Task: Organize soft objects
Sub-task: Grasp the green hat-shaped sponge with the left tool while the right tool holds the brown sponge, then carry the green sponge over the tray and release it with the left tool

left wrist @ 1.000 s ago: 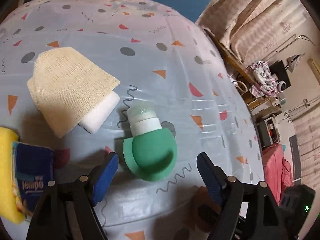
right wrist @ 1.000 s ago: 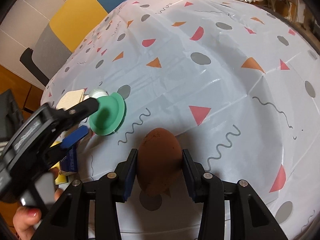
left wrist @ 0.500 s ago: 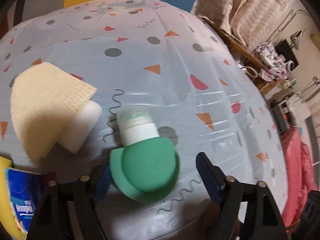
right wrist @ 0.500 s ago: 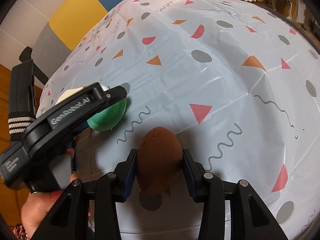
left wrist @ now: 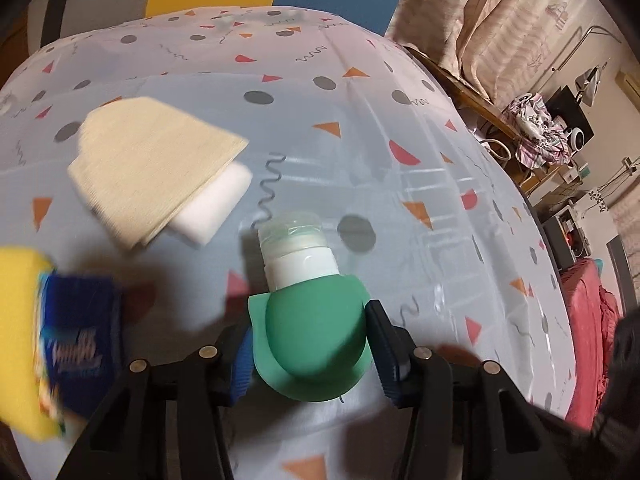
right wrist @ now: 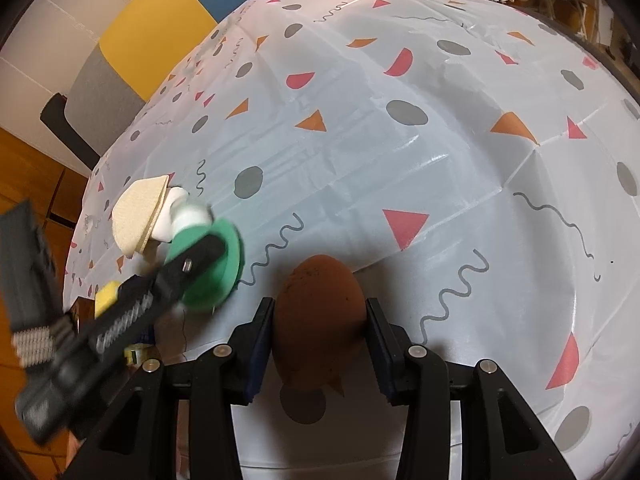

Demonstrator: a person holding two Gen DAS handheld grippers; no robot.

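Observation:
A green squeeze bottle (left wrist: 316, 340) with a white cap sits between the blue pads of my left gripper (left wrist: 308, 354), which is shut on its green body. It also shows in the right wrist view (right wrist: 208, 264), with the left gripper across it. My right gripper (right wrist: 320, 328) is shut on a brown egg-shaped sponge (right wrist: 318, 312) just above the patterned tablecloth (right wrist: 400, 140). A folded beige cloth (left wrist: 148, 160) lies over a white sponge (left wrist: 212, 208) at the left. A blue tissue pack (left wrist: 80, 348) rests on a yellow sponge (left wrist: 20, 320) at the near left.
A chair with grey, yellow and blue panels (right wrist: 132, 48) stands behind the table's far edge. Curtains (left wrist: 480, 20) and a cluttered shelf (left wrist: 536, 128) lie off the table's right side. A red bed (left wrist: 592, 340) is beyond the right edge.
My left gripper moved forward around the green bottle and closed on it. The right gripper stayed still, holding the brown sponge.

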